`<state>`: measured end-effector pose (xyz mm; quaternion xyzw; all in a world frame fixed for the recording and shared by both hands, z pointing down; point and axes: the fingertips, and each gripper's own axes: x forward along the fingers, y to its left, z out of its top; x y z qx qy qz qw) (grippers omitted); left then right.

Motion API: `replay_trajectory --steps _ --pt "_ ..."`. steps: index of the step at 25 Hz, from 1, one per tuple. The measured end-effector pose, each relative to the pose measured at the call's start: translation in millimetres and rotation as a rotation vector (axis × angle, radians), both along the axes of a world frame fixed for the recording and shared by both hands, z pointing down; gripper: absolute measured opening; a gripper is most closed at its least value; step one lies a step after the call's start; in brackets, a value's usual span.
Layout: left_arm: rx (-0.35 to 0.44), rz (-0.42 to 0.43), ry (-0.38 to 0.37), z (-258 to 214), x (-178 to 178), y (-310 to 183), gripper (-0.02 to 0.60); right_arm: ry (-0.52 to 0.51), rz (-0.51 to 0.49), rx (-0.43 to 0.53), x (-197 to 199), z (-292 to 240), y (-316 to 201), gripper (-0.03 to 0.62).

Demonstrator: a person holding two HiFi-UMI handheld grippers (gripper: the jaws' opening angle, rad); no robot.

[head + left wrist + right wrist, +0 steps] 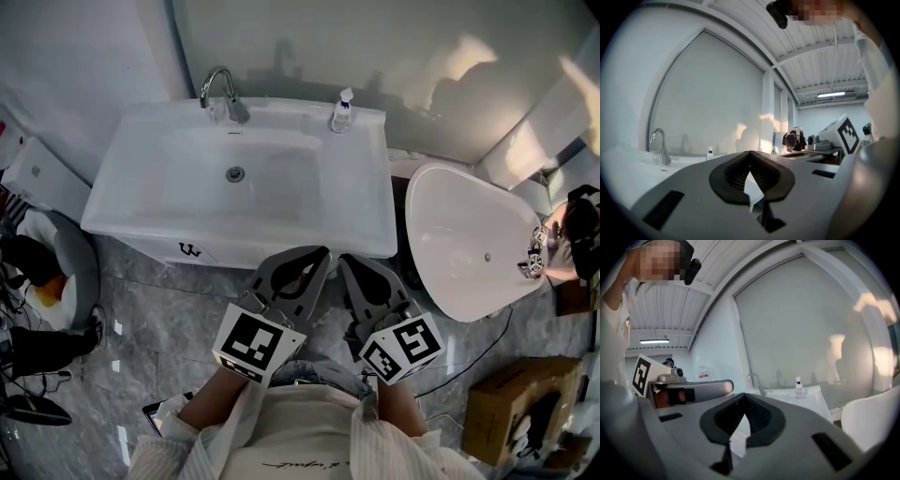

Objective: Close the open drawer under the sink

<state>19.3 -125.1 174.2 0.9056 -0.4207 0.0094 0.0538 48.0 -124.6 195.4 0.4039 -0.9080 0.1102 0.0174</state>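
Note:
The white sink with a chrome faucet stands in front of me. Only a narrow white strip of the cabinet front shows below its rim. The drawer is hidden under the sink top, so I cannot tell if it is open or closed. My left gripper and right gripper are held side by side close to my body. Their tips reach the sink's front edge. In the gripper views the left gripper and the right gripper each have their jaws together, holding nothing.
A small soap bottle stands at the sink's back right. A white tub is to the right, with a cardboard box on the floor near it. Another person stands far right. A white fixture and shoes are at the left.

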Motion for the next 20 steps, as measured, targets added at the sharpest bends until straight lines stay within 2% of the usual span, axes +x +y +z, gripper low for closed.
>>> replay_trajectory --steps 20 --pt "-0.020 0.000 0.005 9.8 -7.6 -1.9 0.015 0.011 -0.017 -0.049 -9.2 17.0 -1.2 0.009"
